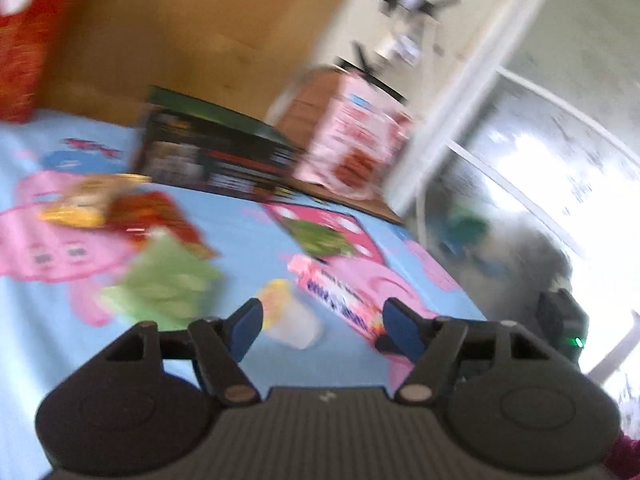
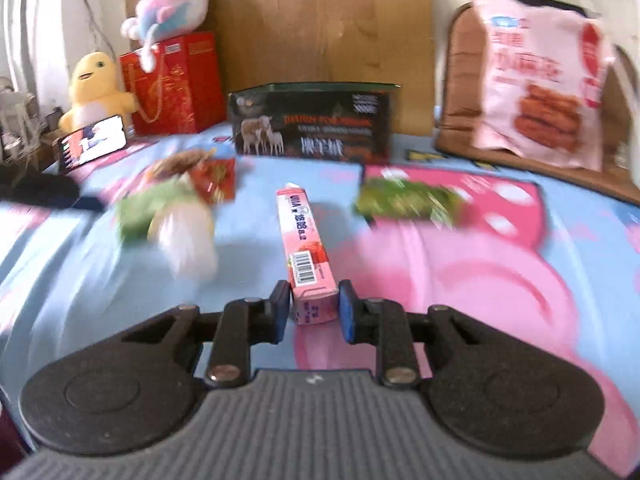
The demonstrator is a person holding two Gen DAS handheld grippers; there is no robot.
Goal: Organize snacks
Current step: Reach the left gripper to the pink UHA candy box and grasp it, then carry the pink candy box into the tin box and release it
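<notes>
The right gripper points slightly downward over the cartoon-print sheet. Its fingers bracket the near end of the pink carton, a long rectangular cardboard pack extending straight ahead; pad contact cannot be confirmed. The left gripper has its fingers apart and empty; a translucent cup lies just ahead between them, the same carton right of it.

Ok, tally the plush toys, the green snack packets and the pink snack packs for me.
Plush toys: 2, yellow plush, pink-and-blue plush
Green packets: 2, left green packet, right green packet
Pink packs: 2, long pink box, big pink bag
Total: 6
</notes>
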